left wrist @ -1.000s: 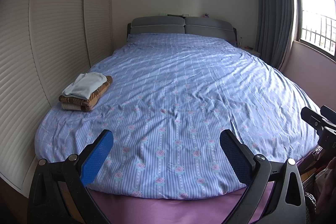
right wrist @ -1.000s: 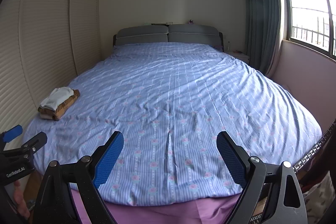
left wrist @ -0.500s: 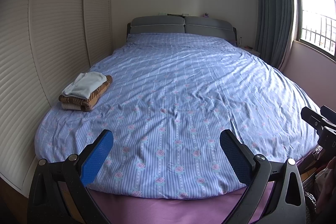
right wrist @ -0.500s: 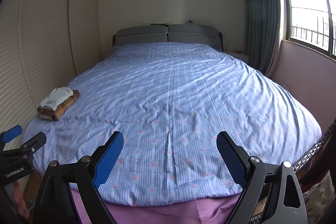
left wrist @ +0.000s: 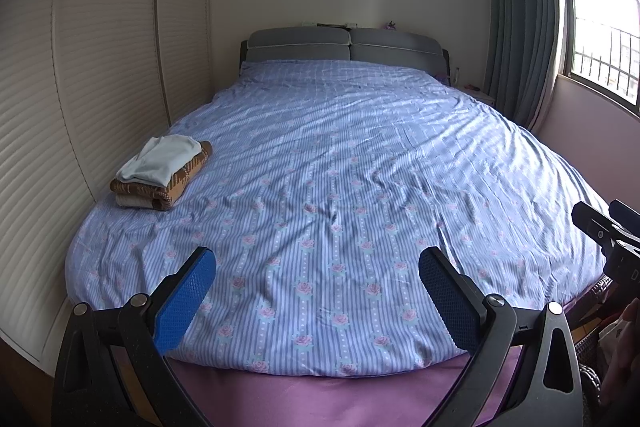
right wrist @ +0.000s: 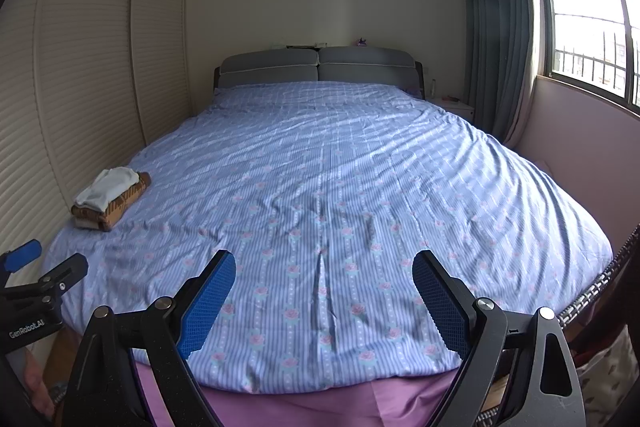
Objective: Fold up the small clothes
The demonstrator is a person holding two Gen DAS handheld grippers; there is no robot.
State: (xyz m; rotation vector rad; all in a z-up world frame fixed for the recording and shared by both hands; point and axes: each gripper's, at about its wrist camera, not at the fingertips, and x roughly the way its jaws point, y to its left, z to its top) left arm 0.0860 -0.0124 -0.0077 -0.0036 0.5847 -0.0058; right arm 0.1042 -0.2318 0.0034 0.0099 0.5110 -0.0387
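A small stack of folded clothes (left wrist: 162, 173) lies near the bed's left edge: a pale blue-white piece on top of a brown patterned one. The right wrist view shows the same stack (right wrist: 110, 197). My left gripper (left wrist: 318, 263) hovers over the foot of the bed, wide open, nothing between its blue pads. My right gripper (right wrist: 324, 265) is also open and empty, held over the foot of the bed. The right gripper's tip pokes into the left wrist view at the right gripper tip (left wrist: 600, 231); the left gripper's tip (right wrist: 44, 267) shows at the left edge of the right view.
The blue striped floral duvet (left wrist: 340, 167) covers the whole bed, over a purple sheet (left wrist: 320, 399). Louvred wardrobe doors (left wrist: 80, 67) run along the left. A grey headboard (left wrist: 344, 45), curtain (right wrist: 492, 47) and window (right wrist: 592, 7) lie beyond. A wicker basket rim (right wrist: 588, 291) sits at right.
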